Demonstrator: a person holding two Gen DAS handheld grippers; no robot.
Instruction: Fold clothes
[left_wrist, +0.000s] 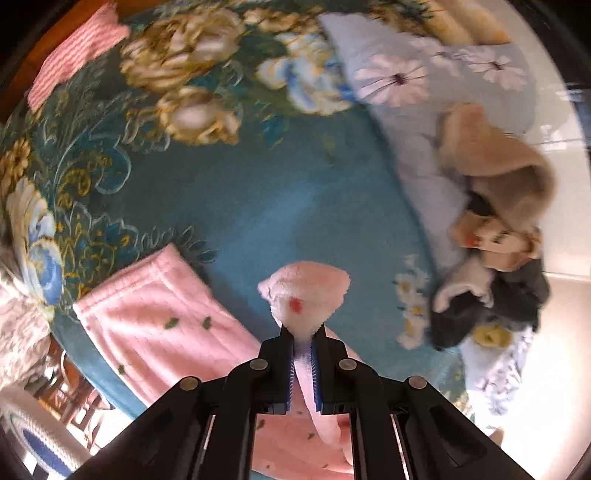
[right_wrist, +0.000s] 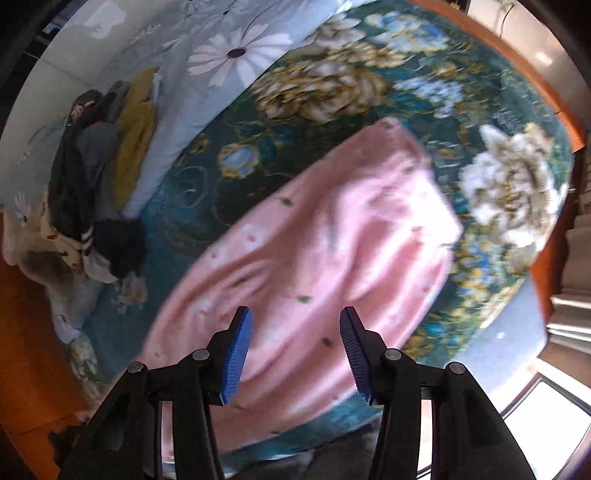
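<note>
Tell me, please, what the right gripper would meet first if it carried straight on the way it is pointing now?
Most likely the pink garment spread on the teal floral blanket. The right gripper is open with nothing between its fingers, and pink fabric fills the gap ahead of them. How far below it lies is unclear.

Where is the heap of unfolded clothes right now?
The heap of dark and tan clothes lies at the right edge of the left wrist view, on the pale daisy quilt bordering the teal floral blanket; the right wrist view shows it far left.
</note>
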